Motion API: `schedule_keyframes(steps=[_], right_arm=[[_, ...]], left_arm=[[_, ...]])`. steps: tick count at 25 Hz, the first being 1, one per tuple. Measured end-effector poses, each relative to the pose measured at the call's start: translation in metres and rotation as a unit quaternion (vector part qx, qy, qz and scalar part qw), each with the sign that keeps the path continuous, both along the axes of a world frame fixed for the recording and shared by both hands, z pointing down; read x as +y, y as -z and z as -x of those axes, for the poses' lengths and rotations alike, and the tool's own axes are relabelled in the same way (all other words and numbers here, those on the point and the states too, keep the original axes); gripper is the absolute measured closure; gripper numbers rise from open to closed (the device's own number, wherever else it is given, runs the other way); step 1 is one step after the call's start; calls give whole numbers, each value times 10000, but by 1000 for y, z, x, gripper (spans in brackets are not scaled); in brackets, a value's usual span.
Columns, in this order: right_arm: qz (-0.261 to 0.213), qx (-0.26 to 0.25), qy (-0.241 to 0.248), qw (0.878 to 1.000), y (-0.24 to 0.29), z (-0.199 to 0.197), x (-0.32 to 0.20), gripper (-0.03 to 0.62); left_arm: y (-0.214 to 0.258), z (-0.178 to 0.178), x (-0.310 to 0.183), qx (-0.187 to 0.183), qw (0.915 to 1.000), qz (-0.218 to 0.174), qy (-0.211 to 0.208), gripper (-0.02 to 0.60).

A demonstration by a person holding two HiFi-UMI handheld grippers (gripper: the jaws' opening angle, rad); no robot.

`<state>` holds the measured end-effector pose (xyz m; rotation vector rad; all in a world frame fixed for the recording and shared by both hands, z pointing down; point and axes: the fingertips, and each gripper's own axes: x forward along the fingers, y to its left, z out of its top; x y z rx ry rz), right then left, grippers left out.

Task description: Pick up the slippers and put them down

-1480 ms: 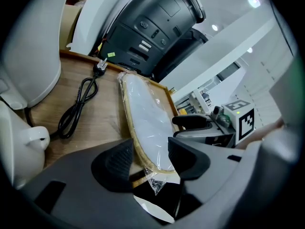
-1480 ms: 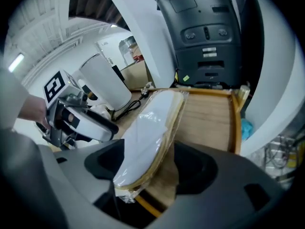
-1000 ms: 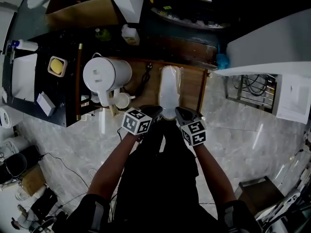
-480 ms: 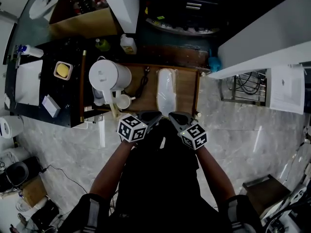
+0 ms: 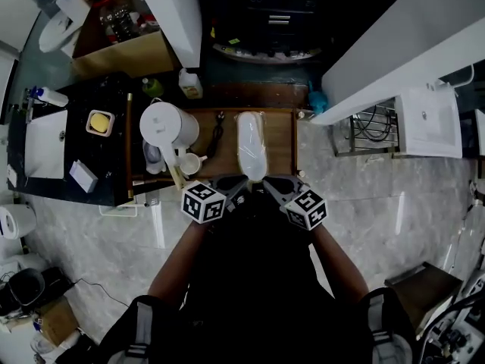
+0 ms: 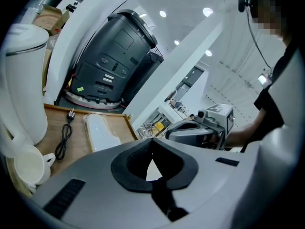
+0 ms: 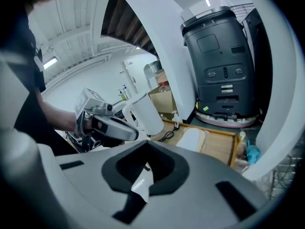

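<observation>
Slippers (image 5: 251, 146) beyond left tongs (image 5: 239, 185), right tongs (image 5: 270, 185)

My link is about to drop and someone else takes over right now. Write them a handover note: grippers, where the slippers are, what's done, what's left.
Left gripper: shut, empty, at the near edge of the wooden tray.
Right gripper: shut, empty, alongside the left one.
Slippers: a white wrapped pack lying flat on the tray, to the right of the white jug, cup and cable. Neither gripper touches it.
Done: the pictures don't show whether the pack has already been lifted and set down.
Left: if it hasn't, open the jaws, grip the pack's near end, lift it and put it down.
</observation>
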<state>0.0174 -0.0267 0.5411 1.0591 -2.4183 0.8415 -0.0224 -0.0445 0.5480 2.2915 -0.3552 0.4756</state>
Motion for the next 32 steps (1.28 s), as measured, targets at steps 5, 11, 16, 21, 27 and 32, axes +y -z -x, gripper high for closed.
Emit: schedule_keyframes(steps=[5, 11, 16, 21, 27, 32], right_arm=[[-158, -54, -65, 9998, 12, 0, -4, 588], [-234, -133, -128, 9996, 14, 2, -5, 588], [-225, -78, -57, 9997, 13, 3, -10, 588], [-335, -54, 1, 9994, 16, 1, -20, 588], [-294, -43, 23, 9996, 16, -3, -23, 588], [-431, -65, 56, 9990, 19, -6, -28, 588]], left_arm=[[10, 1, 5, 10, 9997, -104, -203, 571], [15, 0, 9, -20, 9995, -153, -292, 571], [18, 0, 5, 7, 9996, -141, -247, 571], [18, -3, -5, -31, 9994, -199, -282, 571], [23, -10, -10, 19, 9995, -209, -237, 571], [25, -14, -10, 46, 9997, -168, -190, 571]])
